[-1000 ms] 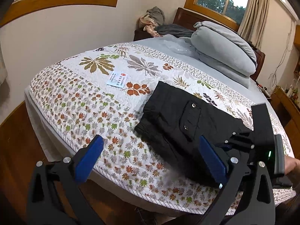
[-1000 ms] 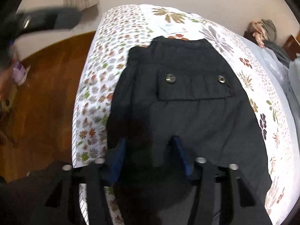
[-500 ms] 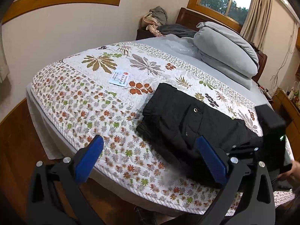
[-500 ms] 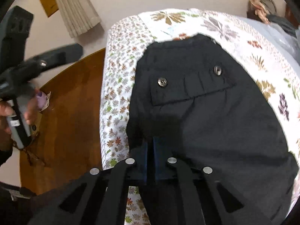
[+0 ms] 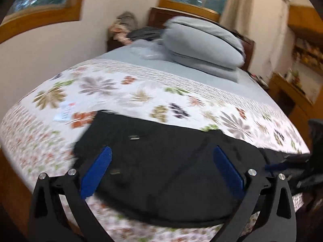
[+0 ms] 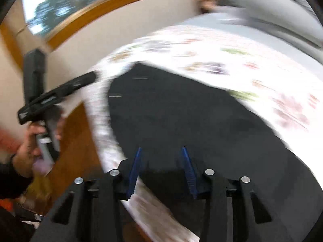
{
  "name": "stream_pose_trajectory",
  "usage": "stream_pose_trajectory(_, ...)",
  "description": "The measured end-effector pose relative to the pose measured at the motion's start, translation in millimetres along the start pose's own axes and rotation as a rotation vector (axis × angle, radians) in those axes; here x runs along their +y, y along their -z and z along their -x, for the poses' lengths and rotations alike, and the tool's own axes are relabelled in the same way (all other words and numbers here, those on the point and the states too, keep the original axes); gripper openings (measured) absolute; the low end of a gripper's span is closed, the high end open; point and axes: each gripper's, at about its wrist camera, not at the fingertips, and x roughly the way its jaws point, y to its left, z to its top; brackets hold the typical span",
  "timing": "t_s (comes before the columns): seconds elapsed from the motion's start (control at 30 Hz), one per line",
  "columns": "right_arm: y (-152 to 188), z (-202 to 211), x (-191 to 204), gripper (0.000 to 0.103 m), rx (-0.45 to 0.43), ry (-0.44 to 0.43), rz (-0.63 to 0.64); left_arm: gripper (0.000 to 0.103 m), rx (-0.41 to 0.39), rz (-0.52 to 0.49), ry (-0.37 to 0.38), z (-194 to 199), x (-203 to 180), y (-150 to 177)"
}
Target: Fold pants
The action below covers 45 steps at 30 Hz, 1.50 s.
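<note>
Two hand-held grippers, neither holding cloth: left hand-held gripper (image 5: 161, 173) spread wide, right hand-held gripper (image 6: 161, 171) narrower, jaws opening, nothing pinched. Folded black pants (image 5: 161, 161) lie on the bed (image 5: 141, 84) just ahead of both (frames blurred). Likely between folds; next needs a fresh edge grasp.
</note>
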Motion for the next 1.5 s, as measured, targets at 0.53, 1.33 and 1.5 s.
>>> stream_pose_trajectory(0.53, 149, 66, -193, 0.041, -0.025, 0.136, -0.386, 0.101, 0.3, -0.238, -0.104, -106, -101, 69)
stream_pose_trajectory(1.33, 412, 254, -348, 0.076, -0.477, 0.056, -1.225, 0.101, 0.255, -0.27, 0.023, -96, -224, 81)
stream_pose_trajectory(1.5, 407, 244, -342, 0.081, -0.511, 0.051, -1.199, 0.101, 0.27, -0.302, 0.016, -101, -233, 83)
